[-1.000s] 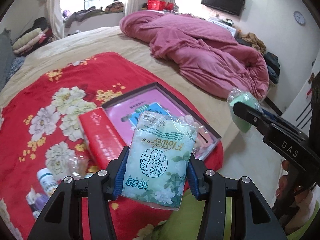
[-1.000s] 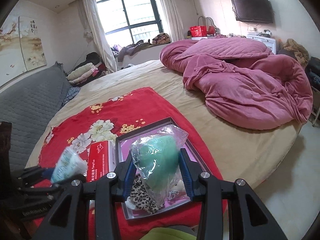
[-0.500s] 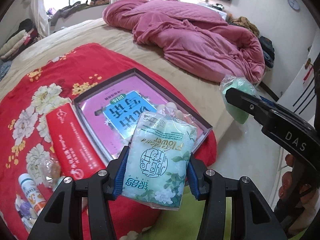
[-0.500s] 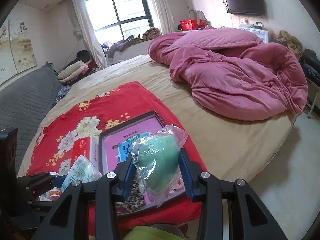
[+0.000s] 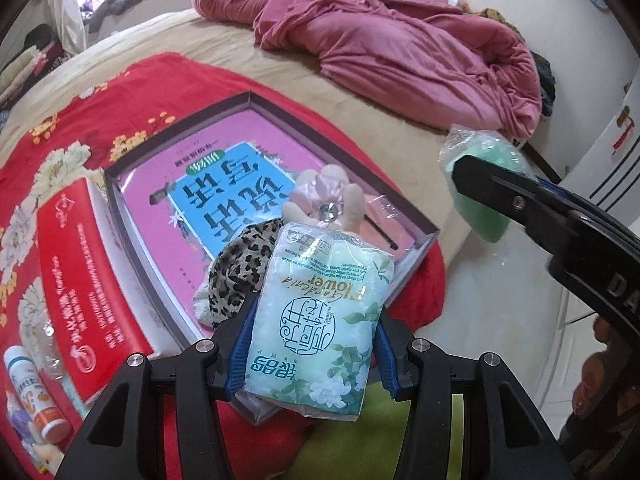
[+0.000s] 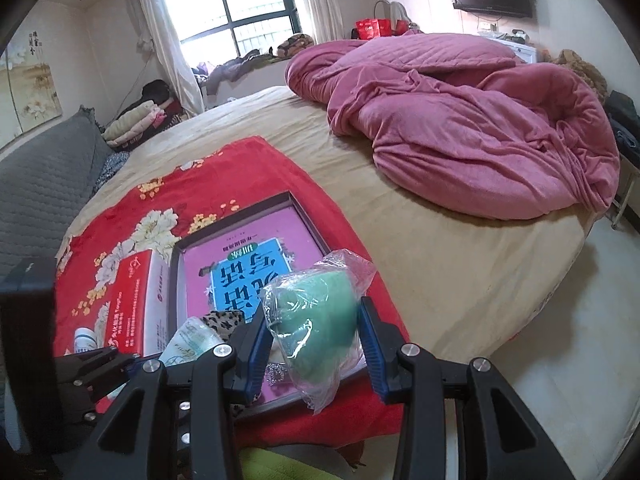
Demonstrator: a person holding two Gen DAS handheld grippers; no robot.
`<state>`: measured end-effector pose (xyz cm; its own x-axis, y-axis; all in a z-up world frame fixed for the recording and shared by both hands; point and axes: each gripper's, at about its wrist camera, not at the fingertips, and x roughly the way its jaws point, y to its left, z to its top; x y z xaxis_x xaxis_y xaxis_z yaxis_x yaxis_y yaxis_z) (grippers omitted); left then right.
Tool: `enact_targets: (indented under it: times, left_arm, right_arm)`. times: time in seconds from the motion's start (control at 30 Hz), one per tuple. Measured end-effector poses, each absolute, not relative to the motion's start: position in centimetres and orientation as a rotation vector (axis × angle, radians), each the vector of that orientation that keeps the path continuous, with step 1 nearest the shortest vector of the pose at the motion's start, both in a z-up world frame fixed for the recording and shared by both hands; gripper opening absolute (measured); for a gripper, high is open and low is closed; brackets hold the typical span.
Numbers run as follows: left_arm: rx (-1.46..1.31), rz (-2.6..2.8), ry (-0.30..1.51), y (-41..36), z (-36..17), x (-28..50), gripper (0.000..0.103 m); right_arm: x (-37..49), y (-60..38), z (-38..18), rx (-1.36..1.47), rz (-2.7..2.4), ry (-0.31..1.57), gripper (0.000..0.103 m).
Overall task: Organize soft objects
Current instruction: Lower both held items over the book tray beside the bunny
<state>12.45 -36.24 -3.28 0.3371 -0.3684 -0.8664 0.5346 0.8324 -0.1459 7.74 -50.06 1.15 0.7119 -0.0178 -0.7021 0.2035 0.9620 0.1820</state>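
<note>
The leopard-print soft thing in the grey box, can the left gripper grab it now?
Probably not yet: the left gripper is shut on a flowery plastic tissue pack, so its jaws are full, though the leopard-print soft thing lies uncovered just beyond.

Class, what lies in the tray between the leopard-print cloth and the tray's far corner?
A pink book with a blue title panel, lying flat in the tray; the left wrist view shows it.

So the bed (image 6: 420, 216) has a tan sheet, with a crumpled pink quilt (image 6: 460, 120) heaped on the far right and a red flowered blanket (image 6: 224, 172) spread over the near left. Folded clothes (image 6: 132, 122) sit at the far left edge.
</note>
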Motion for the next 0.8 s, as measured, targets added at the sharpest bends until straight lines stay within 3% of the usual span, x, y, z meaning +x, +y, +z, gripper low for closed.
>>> enact_targets:
  times: [0.8]
  left_arm:
    - [0.168, -0.507, 1.111, -35.9, -6.6, 17.7, 0.053]
  right_arm:
    - [11.0, -50.1, -3.6, 0.234, -0.137, 0.872, 0.042]
